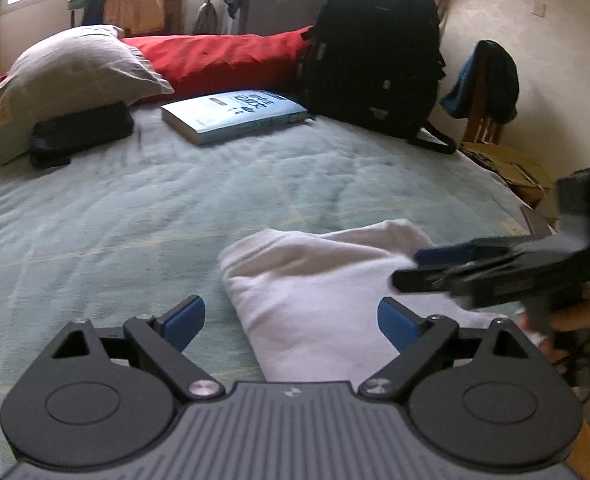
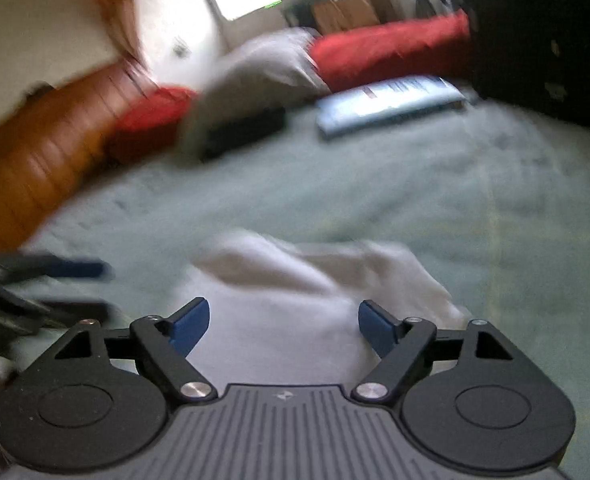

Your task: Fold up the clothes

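A white garment [image 1: 315, 280] lies folded and rumpled on the pale green bedspread [image 1: 135, 208], near the front edge. My left gripper [image 1: 291, 320] hovers over its near left part, jaws wide open with nothing between the blue pads. From the right, my right gripper [image 1: 411, 268] reaches in over the garment's right side, held by a hand [image 1: 575, 320]. In the blurred right wrist view the white garment [image 2: 279, 280] lies just ahead of my right gripper [image 2: 283, 324], which is open and empty. The left gripper [image 2: 95, 288] shows at the left edge, jaws apart.
A light blue book [image 1: 235, 116], a black backpack [image 1: 375, 60], a grey pillow [image 1: 75, 72], a black case [image 1: 79, 132] and a red blanket [image 1: 223, 56] lie at the far end of the bed. A chair draped with dark clothing [image 1: 487, 84] stands at the right.
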